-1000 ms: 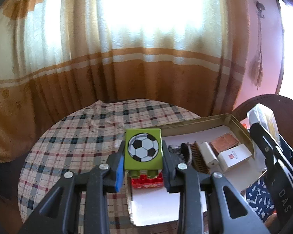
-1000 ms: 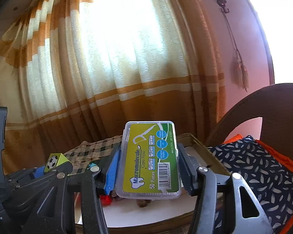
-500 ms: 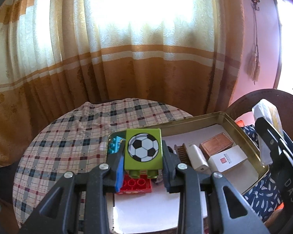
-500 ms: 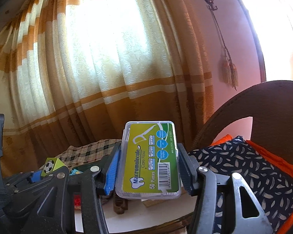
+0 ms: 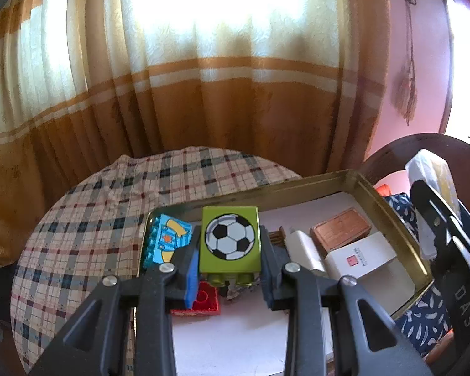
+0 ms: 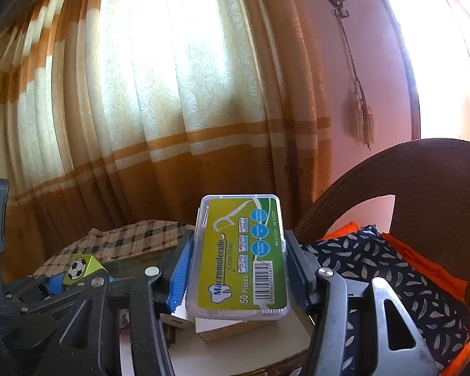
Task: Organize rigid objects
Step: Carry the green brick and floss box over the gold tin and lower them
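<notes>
Taking the tray (image 5: pixel 388 206) as landmark: the left gripper (image 5: pixel 230 277), over the tray's near end, is matte black plastic with two angular arms, each cut by a triangular opening. Four round silver screws sit across its linkage. Its left finger carries a bright blue pad (image 5: pixel 191 282); the right one looks dark grey-blue.

The right gripper (image 6: pixel 236 277), above the tray's right side, is the same build: textured black arms, triangular cut-outs, two visible silver screws, a ribbed blue pad (image 6: pixel 179 274) on the left finger and a darker ribbed one opposite. From the left camera its side bears white letters "DAS".
</notes>
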Motion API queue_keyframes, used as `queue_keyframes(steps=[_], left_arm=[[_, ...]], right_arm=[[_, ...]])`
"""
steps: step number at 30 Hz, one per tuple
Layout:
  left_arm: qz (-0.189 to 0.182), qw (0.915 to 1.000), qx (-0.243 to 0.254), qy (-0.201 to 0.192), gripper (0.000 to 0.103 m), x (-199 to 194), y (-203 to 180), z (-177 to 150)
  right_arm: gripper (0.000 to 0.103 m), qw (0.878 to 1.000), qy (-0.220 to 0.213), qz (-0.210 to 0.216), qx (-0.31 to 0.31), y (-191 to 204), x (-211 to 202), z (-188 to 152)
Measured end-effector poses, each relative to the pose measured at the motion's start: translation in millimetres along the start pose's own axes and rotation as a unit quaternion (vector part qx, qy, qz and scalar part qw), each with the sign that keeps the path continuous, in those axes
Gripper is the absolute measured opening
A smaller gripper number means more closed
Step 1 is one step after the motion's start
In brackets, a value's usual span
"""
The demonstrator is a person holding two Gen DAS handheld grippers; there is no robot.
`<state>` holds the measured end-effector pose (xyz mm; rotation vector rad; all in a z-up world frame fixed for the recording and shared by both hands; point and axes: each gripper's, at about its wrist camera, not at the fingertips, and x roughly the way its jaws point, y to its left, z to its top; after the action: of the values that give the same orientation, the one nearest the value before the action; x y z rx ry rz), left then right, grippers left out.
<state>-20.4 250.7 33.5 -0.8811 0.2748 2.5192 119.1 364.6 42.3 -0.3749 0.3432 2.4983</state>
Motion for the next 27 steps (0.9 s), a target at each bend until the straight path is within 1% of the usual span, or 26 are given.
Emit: queue_keyframes(steps=[4,13,18,27], left_arm=[[0.002,0.9999,-0.006,0.013,0.03,8.5,1.7,-2.3],[0.005,0.9998,-0.001,0.022,0.03,18.3,-4.5,0.1],[0.014,0.9993,0.003,0.034,0.03,26.1,-7.7,1.4],[0.013,0.9985,0.001,0.054,0.03,40.1,-10.6,1.4]], right_arm=[[0.057,1.0,0.013,0.001,-0.004,-0.9,8.0,-3.8],[0.057,0.999,0.024,0.01,-0.019,7.3,18.2,-3.4],[0.057,0.999,0.036,0.004,-0.034,12.8,29.4,-2.9],[0.057,0.997,0.061,0.007,-0.053,18.1,44.9,-0.1]])
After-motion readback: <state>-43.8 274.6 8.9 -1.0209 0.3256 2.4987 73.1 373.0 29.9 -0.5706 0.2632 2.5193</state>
